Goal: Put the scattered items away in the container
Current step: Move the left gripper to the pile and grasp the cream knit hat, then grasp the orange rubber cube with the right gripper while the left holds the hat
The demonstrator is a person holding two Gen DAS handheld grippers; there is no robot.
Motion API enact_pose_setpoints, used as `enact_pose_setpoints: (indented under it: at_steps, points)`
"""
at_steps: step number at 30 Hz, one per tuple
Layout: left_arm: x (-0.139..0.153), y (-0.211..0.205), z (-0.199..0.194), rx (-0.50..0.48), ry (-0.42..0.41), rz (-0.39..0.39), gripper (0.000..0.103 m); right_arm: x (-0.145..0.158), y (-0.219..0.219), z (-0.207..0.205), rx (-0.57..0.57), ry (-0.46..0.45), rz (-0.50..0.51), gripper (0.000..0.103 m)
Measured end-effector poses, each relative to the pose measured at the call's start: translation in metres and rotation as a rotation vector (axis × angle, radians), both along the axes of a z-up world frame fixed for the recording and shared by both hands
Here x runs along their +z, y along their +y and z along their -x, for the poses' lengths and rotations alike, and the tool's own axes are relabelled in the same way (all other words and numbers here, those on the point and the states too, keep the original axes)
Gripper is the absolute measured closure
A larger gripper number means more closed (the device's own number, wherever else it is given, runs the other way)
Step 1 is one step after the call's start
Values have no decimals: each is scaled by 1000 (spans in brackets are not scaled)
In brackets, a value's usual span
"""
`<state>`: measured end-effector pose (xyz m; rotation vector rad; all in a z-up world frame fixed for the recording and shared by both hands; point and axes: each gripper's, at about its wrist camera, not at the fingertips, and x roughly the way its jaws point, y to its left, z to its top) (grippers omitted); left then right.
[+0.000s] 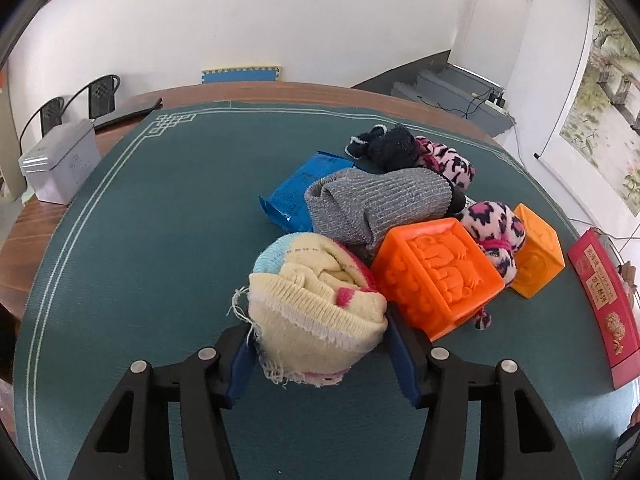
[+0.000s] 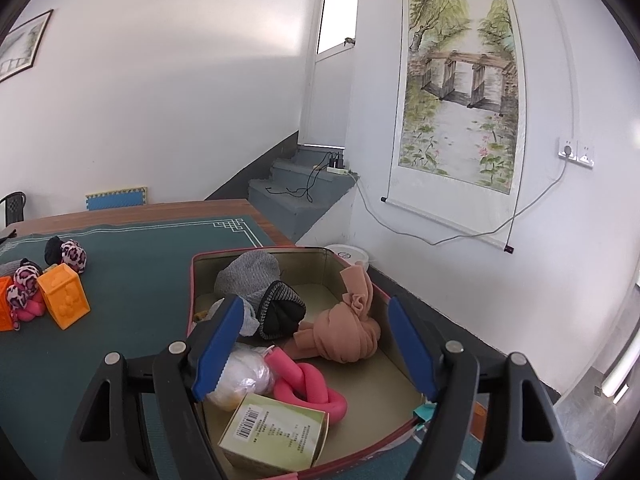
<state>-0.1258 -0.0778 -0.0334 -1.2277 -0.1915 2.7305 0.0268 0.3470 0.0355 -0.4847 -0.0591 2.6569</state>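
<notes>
Gripping the cream sock roll [image 1: 316,320] with the left gripper [image 1: 320,356] fingers to carry it over; right gripper [image 2: 316,344] hangs released above the container [image 2: 256,251].

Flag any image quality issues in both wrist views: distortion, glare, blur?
Left wrist: strong fisheye bowing of the green mat, dark corner vignette, cream sock sharp, no glare. Right wrist: same bowing, window blown out, container interior evenly lit, soft shadows.
</notes>
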Motion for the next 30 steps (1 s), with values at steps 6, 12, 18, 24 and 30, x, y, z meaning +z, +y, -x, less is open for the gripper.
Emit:
enact_pose_setpoints:
  at_steps: [6, 12, 18, 24, 30]
  points:
    - [18, -1, -13, 20, 55, 13, 44, 2, -3, 1, 11, -8, -9, 25]
    - [33, 1, -24, 27, 101, 21, 44, 21, -37, 23, 262, -103, 60, 25]
    - [39, 11, -31, -15, 112, 12, 44, 19, -115, 72, 595, -261, 47, 25]
    - [45, 21, -38, -56, 124, 2, 44, 12, -143, 100, 668, -494, 69, 25]
    - [48, 28, -42, -82, 131, -4, 44, 12, -156, 108, 711, -554, 20, 25]
